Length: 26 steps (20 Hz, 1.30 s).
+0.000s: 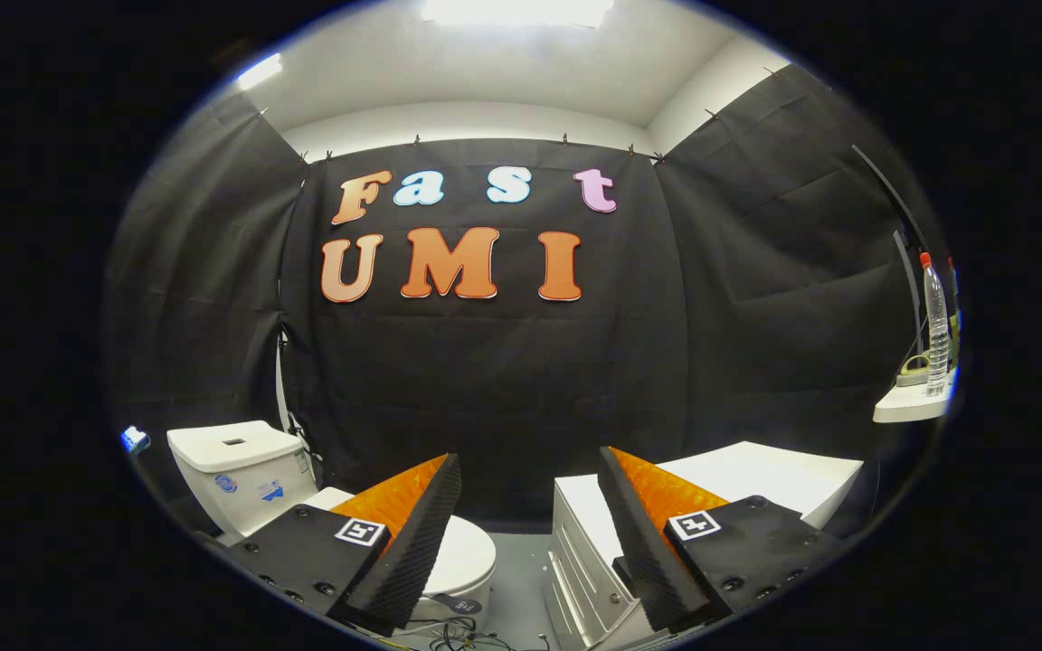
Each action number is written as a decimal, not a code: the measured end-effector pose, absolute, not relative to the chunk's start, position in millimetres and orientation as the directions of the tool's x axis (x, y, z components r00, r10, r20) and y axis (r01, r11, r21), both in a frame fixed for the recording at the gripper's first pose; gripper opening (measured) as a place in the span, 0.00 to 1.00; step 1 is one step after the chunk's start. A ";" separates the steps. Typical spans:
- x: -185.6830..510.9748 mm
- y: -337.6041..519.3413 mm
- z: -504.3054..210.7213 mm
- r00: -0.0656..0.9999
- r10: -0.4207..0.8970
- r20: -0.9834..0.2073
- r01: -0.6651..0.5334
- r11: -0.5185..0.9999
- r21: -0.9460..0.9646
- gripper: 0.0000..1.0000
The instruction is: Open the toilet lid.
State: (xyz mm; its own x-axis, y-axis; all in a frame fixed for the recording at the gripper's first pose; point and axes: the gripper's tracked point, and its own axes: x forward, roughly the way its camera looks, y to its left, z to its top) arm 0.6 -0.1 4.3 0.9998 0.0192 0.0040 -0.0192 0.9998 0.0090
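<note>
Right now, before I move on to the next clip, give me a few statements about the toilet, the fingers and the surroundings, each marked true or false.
1. The toilet lid is down. True.
2. The gripper is shut on the lid. False: its fingers stand wide apart, touching nothing, with the toilet beyond the left one.
3. A clear bottle stands on a small white shelf. True.
4. The bottle rests on the toilet's tank. False: the tank top is bare.
5. A white cabinet stands beside the toilet, beyond the right finger. True.
</note>
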 end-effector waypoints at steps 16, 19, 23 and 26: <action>68.0 93.6 -137.4 0.982 -0.017 -0.186 0.073 0.952 0.298 0.98; 57.7 83.1 -208.3 0.944 -0.039 -0.327 0.146 0.939 0.311 0.98; 53.7 59.3 -257.6 0.907 -0.087 -0.413 0.229 0.923 0.309 0.98; 34.8 55.2 -298.8 0.835 -0.075 -0.545 0.294 0.898 0.326 0.98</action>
State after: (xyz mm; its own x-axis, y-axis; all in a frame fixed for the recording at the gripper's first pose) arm 34.8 55.2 -298.8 0.8351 -0.0752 -0.5450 0.2939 0.8984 0.3263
